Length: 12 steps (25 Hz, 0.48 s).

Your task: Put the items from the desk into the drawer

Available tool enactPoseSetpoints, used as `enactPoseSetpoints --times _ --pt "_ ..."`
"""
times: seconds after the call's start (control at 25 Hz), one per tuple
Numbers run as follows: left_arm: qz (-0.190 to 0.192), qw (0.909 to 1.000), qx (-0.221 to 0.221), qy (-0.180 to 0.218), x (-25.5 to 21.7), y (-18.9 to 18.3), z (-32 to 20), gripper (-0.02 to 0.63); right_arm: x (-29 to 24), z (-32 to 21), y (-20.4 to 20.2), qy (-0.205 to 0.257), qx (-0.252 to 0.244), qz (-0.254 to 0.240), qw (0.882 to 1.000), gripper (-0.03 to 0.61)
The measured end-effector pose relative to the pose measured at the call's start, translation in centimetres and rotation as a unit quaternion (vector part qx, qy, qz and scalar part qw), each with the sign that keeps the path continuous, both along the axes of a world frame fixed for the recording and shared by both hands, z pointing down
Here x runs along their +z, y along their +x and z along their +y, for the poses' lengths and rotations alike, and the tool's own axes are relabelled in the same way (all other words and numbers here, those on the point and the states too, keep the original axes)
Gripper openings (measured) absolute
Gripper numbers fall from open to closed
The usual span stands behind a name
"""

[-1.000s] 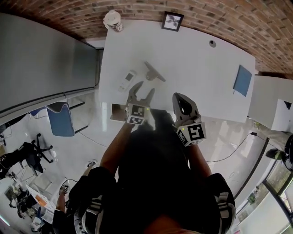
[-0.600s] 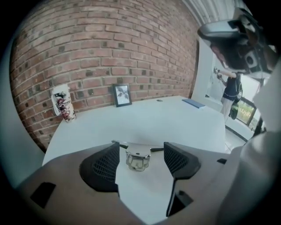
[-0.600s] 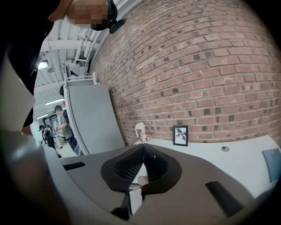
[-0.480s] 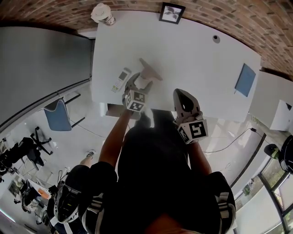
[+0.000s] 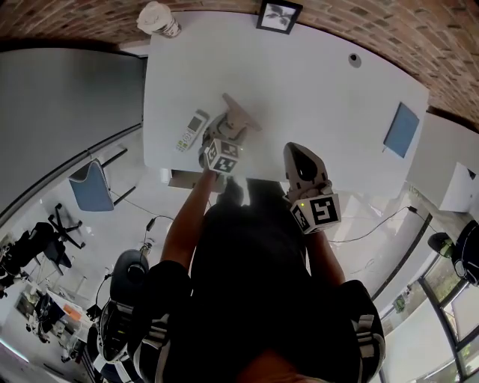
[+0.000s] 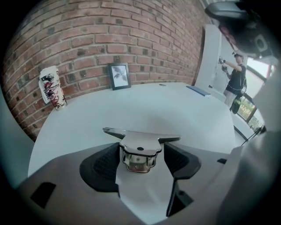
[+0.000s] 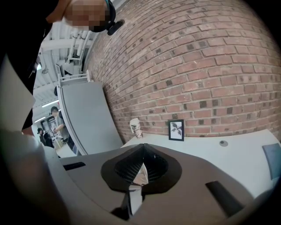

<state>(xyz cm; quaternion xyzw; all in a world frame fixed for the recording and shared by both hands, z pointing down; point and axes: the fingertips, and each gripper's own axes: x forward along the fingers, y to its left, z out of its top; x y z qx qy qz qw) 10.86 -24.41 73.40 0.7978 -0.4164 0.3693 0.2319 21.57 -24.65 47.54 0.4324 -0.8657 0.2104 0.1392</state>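
Note:
A T-shaped metal tool (image 5: pixel 239 117) lies on the white desk (image 5: pixel 314 97), near its front left. My left gripper (image 5: pixel 224 136) points down over it. In the left gripper view the tool (image 6: pixel 139 150) sits between the two dark pads (image 6: pixel 104 165). The jaws have just opened wider and stand open around it, not pressing. A white remote-like device (image 5: pixel 190 131) lies left of the tool. My right gripper (image 5: pixel 301 158) is shut and empty at the desk's front edge, its pads (image 7: pixel 131 169) closed together.
A paper cup (image 5: pixel 158 18) stands at the back left corner, with a framed picture (image 5: pixel 279 15) against the brick wall. A blue notebook (image 5: pixel 401 129) lies at the right end. An open drawer (image 5: pixel 185 179) juts out under the front left edge.
My left gripper has come down and forward onto the metal tool, which now sits between its jaws. The right gripper has shifted only slightly.

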Motion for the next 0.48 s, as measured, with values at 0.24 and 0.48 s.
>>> enactPoseSetpoints --times 0.24,0.48 --pt "-0.017 0.9998 -0.005 -0.006 1.2 -0.2 -0.8 0.295 0.5 -0.3 0.8 -0.006 0.002 0.003 1.000 0.000" --pt "-0.009 0.9999 -0.005 -0.001 1.3 0.0 -0.9 0.287 0.6 -0.3 1.2 -0.006 0.004 0.003 1.000 0.000"
